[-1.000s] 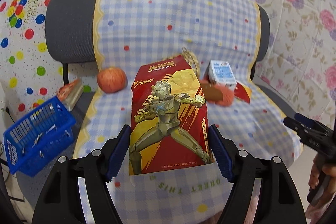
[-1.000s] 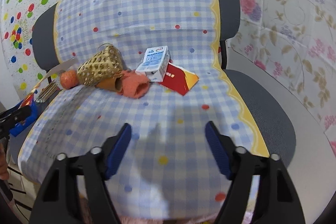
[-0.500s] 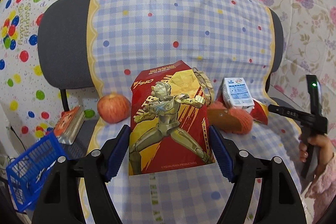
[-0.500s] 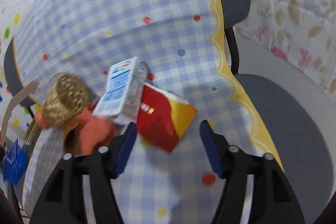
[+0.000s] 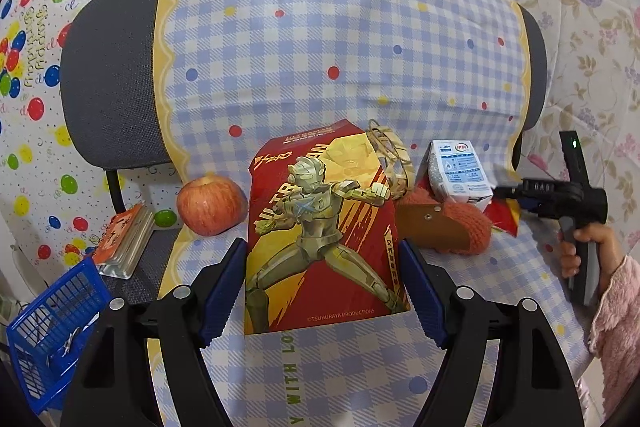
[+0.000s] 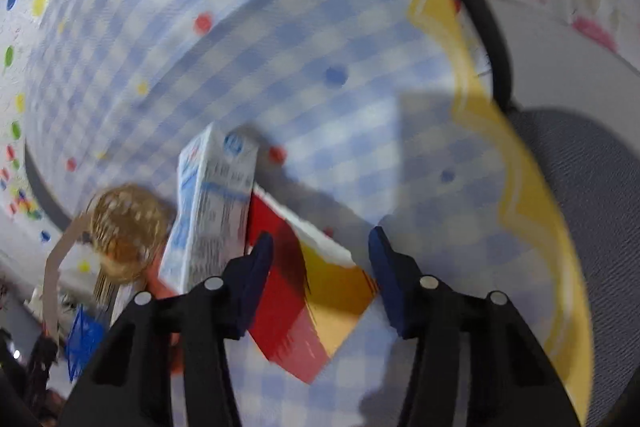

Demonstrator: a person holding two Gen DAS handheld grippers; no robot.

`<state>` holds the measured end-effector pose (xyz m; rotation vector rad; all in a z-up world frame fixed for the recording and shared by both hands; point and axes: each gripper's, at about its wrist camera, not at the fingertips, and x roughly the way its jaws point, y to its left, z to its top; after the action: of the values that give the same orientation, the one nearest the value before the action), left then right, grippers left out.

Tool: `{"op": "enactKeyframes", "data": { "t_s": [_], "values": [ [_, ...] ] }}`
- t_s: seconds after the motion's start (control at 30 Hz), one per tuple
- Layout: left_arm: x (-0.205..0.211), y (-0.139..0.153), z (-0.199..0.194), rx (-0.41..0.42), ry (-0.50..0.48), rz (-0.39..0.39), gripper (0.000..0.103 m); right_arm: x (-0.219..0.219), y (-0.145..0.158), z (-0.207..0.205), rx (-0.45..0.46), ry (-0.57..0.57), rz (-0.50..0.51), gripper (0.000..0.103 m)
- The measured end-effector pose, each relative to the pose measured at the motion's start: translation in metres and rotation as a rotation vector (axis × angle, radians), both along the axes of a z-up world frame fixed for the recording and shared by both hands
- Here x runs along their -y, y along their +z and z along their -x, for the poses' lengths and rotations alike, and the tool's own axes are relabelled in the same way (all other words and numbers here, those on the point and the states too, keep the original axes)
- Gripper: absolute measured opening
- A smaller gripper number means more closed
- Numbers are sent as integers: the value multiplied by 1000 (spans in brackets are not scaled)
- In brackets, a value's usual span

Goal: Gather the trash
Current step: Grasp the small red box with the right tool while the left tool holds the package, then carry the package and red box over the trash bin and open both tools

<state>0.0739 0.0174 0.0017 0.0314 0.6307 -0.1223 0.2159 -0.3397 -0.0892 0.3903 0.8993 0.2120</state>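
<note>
My left gripper (image 5: 322, 289) is shut on a red and gold Ultraman paper bag (image 5: 320, 227) and holds it upright over the checked cloth on the chair seat. My right gripper (image 6: 320, 267) is open, its fingers on either side of a red and yellow packet (image 6: 316, 299) lying on the cloth; the frame is blurred. It also shows at the right of the left wrist view (image 5: 520, 193). A white and blue milk carton (image 6: 212, 211) leans beside the packet, and shows in the left wrist view (image 5: 458, 177).
An orange knitted slipper (image 5: 444, 227), a gold mesh basket (image 5: 390, 157) and an apple (image 5: 210, 207) lie on the seat. A blue plastic basket (image 5: 48, 339) and a notebook (image 5: 124, 245) are at the left. The chair back (image 5: 108, 75) stands behind.
My right gripper has moved forward and down to the red and yellow packet, which now lies between its fingers. My left gripper has shifted closer with the bag still in it.
</note>
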Motion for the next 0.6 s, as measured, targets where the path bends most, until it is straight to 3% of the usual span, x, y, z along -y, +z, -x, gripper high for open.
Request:
{"op": "enactKeyframes", "data": {
  "t_s": [0.2,0.27,0.37,0.43,0.6],
  "values": [
    [3,-1,14,-8,-18,5,76,-19,10,46,39,85,-92,13],
    [5,-3,20,-14,-23,4,76,-33,25,65,86,92,-54,4],
    [7,-5,34,-17,-28,0,76,-60,58,101,168,57,133,2],
    [8,-5,44,-15,-31,-5,76,-83,79,134,229,19,320,2],
    [15,-8,71,-14,-62,8,76,-116,91,198,300,40,511,2]
  ]
}}
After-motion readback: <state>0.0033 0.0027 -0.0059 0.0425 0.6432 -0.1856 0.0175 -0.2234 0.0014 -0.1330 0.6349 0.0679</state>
